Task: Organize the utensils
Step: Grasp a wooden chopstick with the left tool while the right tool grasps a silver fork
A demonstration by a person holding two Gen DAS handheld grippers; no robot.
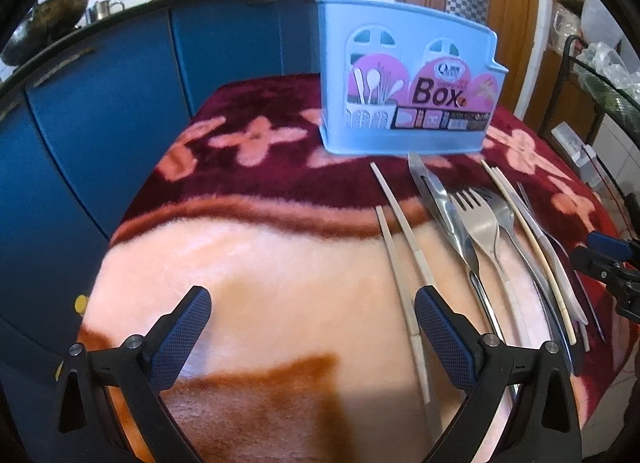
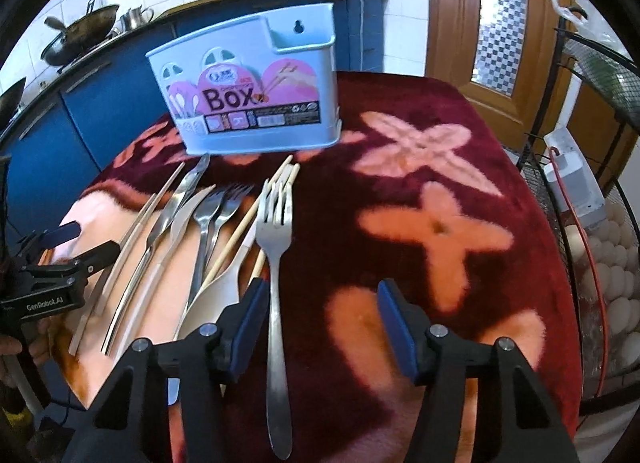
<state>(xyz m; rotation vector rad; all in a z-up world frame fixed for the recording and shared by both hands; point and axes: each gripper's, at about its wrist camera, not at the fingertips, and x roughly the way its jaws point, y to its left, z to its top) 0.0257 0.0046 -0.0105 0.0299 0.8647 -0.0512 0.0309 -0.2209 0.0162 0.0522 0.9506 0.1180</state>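
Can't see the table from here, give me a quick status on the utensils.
Left gripper open, empty. Right gripper open, fork between its fingers, pads not touching. Utensil box upright behind the cutlery, nothing blocking.

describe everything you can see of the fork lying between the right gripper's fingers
The fork looks like plain brushed steel, one piece, four tines and a slim handle widening to a rounded end. It lies flat on the patterned blanket, tines pointing toward the blue utensil box. It lies between the open fingers of the right gripper, close beside the left pad; contact is unclear.
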